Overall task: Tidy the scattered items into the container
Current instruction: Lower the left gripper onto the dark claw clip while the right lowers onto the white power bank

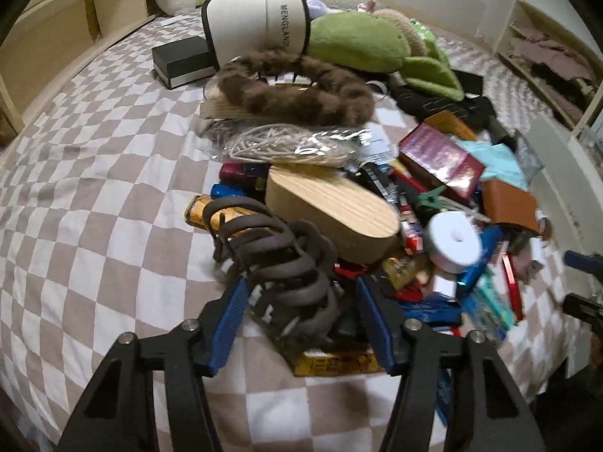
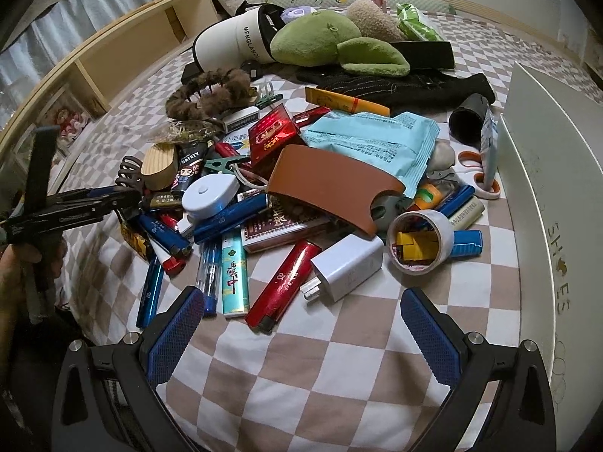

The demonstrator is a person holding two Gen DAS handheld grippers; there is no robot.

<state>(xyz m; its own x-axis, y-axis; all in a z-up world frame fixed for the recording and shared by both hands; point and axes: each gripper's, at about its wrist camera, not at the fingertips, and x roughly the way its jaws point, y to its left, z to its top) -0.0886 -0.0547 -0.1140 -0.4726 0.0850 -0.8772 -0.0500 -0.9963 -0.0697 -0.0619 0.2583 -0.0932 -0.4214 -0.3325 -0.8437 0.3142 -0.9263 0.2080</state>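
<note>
A pile of small items lies on the checkered bed cover (image 2: 339,346). My left gripper (image 1: 301,293) has its blue pads on either side of a dark brown claw hair clip (image 1: 279,260) at the pile's left edge, closed around it. In the right wrist view the left gripper (image 2: 128,196) meets the same clip (image 2: 128,173). My right gripper (image 2: 301,327) is open and empty, just in front of a white charger (image 2: 346,267) and a red lighter (image 2: 286,282). The white shoe box (image 2: 550,226) stands at the right.
The pile holds a wooden oval block (image 1: 331,211), a tape roll (image 2: 418,241), a brown card sleeve (image 2: 331,184), a teal packet (image 2: 377,143) and several lighters. Behind lie a fuzzy brown clip (image 1: 294,86), a green plush (image 2: 320,37) and a white pouch (image 2: 233,41).
</note>
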